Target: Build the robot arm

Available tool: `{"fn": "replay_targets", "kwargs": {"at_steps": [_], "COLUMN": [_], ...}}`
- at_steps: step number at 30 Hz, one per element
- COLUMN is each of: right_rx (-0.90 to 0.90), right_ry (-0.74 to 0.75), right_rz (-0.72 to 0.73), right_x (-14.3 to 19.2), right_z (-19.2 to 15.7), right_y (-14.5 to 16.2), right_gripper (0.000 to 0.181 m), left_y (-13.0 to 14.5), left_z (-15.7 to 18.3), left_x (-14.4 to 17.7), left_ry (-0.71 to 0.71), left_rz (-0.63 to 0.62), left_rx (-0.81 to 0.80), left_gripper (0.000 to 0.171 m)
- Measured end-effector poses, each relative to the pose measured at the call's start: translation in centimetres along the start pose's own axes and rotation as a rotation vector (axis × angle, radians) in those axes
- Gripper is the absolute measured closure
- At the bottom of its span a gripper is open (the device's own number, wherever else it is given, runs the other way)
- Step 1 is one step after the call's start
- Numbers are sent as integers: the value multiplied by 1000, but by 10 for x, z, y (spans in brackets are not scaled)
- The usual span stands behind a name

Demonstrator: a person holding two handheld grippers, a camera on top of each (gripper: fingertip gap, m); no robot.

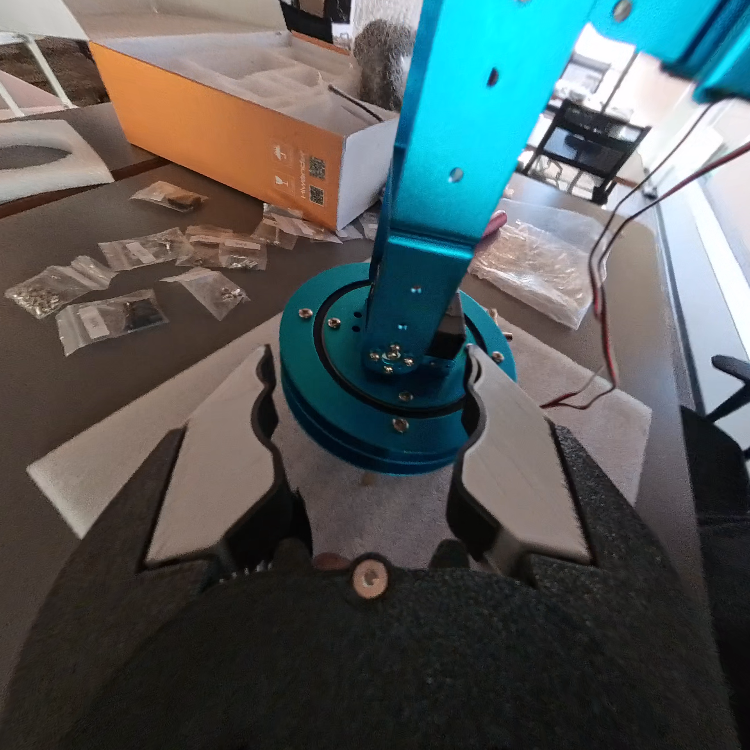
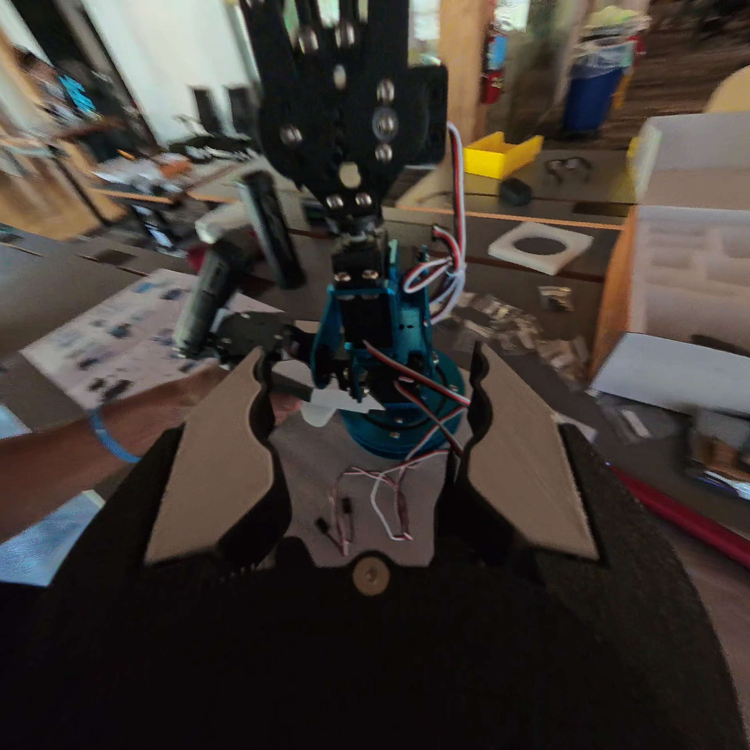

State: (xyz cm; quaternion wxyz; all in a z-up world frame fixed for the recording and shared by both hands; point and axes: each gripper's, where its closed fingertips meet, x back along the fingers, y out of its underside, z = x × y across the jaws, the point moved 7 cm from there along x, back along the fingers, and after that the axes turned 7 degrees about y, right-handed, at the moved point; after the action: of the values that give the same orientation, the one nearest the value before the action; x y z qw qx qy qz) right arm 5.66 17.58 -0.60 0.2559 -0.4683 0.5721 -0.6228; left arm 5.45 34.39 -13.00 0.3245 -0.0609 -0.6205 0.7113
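Observation:
A small blue metal robot arm (image 1: 446, 142) stands on its round blue base (image 1: 365, 414) on a white foam pad (image 1: 121, 458). My left gripper (image 1: 369, 353) is open, its fingertips on either side of the base, close to its rim. In the right wrist view the same arm (image 2: 365, 324) rises to a black claw (image 2: 345, 121), blurred. My right gripper (image 2: 369, 353) is open and empty, just short of the base (image 2: 406, 426). Loose servo wires (image 2: 381, 499) lie on the pad between its fingers. The left gripper (image 2: 243, 337) shows at the left, held by a forearm (image 2: 61, 458).
An open orange box (image 1: 211, 121) and several small parts bags (image 1: 134, 251) lie at the back left. A clear plastic bag (image 1: 531, 264) and red and black wires (image 1: 600, 284) are at the right. A printed sheet (image 2: 113, 332), white box (image 2: 690, 264), yellow bin (image 2: 499, 154) and red rod (image 2: 682, 519) surround the pad.

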Motion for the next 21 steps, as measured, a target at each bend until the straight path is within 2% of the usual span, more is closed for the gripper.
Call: {"fn": "replay_targets", "kwargs": {"at_steps": [1, 4, 5, 6, 9, 21], "right_rx": [26, -20, -11, 8, 13, -3], "right_ry": [37, 18, 41, 81, 93, 123], "right_rz": [-31, -81, -112, -139, -184, -200], "right_x": [-7, -22, -26, -28, -30, -32], "right_z": [-1, -7, -7, -5, -8, -12], "right_y": [3, 2, 3, 2, -3, -9], "right_gripper": [85, 92, 97, 111, 112, 112], "left_y": [1, -2, -1, 0, 2, 4], "left_z": [-2, -1, -2, -2, -3, -6], "left_x": [-5, -13, -13, -12, -10, -4], "left_ry": [10, 51, 53, 55, 56, 68], "left_rz": [-11, -44, -53, -59, -47, -31], "left_rx": [-18, -44, -51, -61, -55, -63], "left_gripper": [79, 72, 72, 72, 74, 84]}}
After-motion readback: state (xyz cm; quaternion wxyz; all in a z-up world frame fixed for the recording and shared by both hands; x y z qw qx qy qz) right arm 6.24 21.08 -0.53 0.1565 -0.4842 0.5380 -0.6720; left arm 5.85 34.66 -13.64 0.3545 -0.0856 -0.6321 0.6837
